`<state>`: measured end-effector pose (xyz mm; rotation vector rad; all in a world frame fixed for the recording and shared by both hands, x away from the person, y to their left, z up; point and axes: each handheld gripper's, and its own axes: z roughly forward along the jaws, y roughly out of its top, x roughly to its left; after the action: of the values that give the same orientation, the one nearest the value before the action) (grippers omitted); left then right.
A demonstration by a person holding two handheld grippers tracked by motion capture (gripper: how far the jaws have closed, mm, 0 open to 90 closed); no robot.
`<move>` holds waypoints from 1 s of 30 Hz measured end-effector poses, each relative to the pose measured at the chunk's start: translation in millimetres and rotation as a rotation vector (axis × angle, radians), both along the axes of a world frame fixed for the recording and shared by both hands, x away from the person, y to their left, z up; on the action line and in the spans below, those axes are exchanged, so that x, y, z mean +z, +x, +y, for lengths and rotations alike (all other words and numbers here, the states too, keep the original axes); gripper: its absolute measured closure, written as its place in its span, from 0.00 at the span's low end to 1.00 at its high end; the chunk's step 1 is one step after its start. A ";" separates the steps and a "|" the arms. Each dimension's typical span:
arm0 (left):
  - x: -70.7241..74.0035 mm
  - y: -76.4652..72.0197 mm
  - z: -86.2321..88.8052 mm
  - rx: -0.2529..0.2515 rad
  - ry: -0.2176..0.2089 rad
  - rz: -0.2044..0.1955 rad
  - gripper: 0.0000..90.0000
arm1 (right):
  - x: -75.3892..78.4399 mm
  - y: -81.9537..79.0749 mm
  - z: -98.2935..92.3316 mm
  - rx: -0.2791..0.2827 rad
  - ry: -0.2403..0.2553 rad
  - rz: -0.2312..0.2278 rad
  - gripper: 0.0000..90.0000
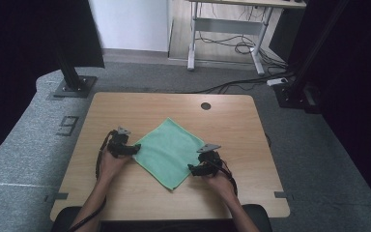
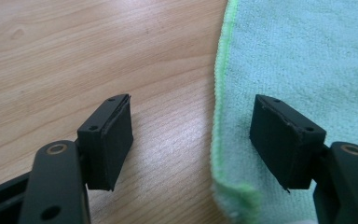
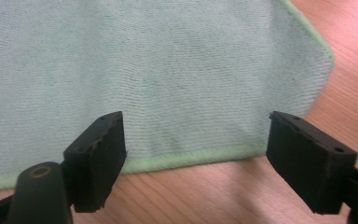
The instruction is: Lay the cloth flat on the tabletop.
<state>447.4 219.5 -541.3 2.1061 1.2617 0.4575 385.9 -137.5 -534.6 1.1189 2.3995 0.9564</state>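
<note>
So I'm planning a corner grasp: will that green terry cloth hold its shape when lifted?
Probably not: the green terry cloth lies flat and thin on the wooden table, so it'd likely droop. Its looped pile probably grips pads well.

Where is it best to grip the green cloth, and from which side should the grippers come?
Probably by its side corners: the green cloth lies flat like a diamond, so left gripper comes from the left and right gripper from the right, both open, sliding one jaw under the hemmed edge.
</note>
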 end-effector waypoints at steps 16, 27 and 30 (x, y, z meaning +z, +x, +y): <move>3.1 -37.0 -18.7 -0.046 0.082 -0.015 0.27 | -7.1 12.3 -14.8 -0.110 -0.084 -0.011 0.15; 2.4 -61.8 -38.7 -0.129 0.037 0.028 0.28 | -7.3 33.6 -36.8 -0.191 -0.081 -0.011 0.17; 5.5 -63.2 -45.0 -0.174 0.005 0.024 0.26 | -7.0 39.1 -39.1 -0.202 -0.081 -0.010 0.18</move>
<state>384.2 174.6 -535.8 2.2084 1.0800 0.3602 424.9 -176.7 -541.6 1.2929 2.2435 0.7897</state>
